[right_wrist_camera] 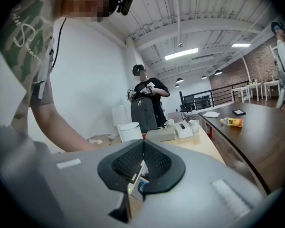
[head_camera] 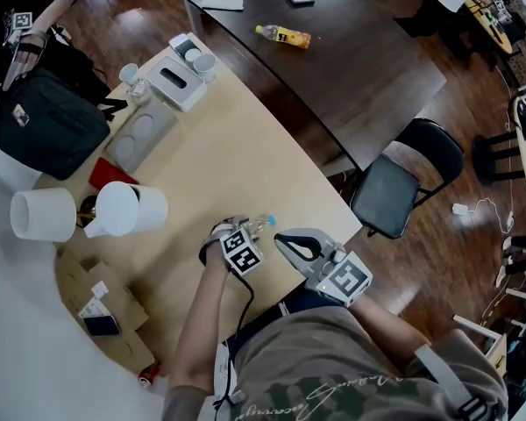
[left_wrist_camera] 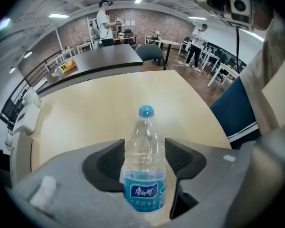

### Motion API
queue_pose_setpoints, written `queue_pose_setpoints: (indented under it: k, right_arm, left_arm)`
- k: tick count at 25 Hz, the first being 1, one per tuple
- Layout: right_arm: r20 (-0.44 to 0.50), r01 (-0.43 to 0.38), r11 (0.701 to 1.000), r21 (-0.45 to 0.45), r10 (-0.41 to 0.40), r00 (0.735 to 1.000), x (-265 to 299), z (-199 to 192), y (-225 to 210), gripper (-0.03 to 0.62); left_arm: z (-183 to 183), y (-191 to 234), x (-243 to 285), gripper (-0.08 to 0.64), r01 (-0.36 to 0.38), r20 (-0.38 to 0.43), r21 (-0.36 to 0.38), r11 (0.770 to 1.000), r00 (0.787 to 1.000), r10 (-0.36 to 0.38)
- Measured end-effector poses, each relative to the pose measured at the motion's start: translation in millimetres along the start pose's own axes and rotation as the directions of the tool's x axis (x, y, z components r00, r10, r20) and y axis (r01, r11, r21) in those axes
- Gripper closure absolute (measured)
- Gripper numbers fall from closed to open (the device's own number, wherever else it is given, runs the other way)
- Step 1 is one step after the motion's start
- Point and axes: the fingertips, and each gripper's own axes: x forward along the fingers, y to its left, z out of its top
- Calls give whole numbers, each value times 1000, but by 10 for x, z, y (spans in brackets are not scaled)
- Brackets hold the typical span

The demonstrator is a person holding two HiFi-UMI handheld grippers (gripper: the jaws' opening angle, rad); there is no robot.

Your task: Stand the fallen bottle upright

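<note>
A clear water bottle (left_wrist_camera: 145, 160) with a blue cap and blue label lies on the pale wooden table (head_camera: 210, 156) near its front edge, cap pointing away from me; its cap end (head_camera: 263, 222) shows in the head view. My left gripper (left_wrist_camera: 145, 151) points steeply down over it, jaws open, one pad on each side of the bottle's body. In the head view the left gripper (head_camera: 247, 233) sits right by the bottle. My right gripper (head_camera: 287, 240) hovers just to the right, level, its pads (right_wrist_camera: 154, 160) shut together with nothing between them.
Two white pitchers (head_camera: 123, 209) stand at the left, a cardboard box (head_camera: 101, 305) below them. A tissue box (head_camera: 177, 82), cups and a black bag (head_camera: 48, 121) sit further back. A black chair (head_camera: 403, 182) stands off the table's right edge. An orange bottle (head_camera: 283, 35) lies on the dark table (head_camera: 351, 68).
</note>
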Motion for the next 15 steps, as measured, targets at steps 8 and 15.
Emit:
queue_pose_setpoints:
  k: [8,15]
  right_arm:
    - [-19,12,1000,12,-12,1000,-3,-105,-155,589]
    - [-19,34,999,22,-34,999,-25,-126,-224,589]
  left_arm:
    - [-20,-47,179,251,89,-81,30,996,993,-86]
    - [2,-17,127,250,45,-6,73,996,999,-45]
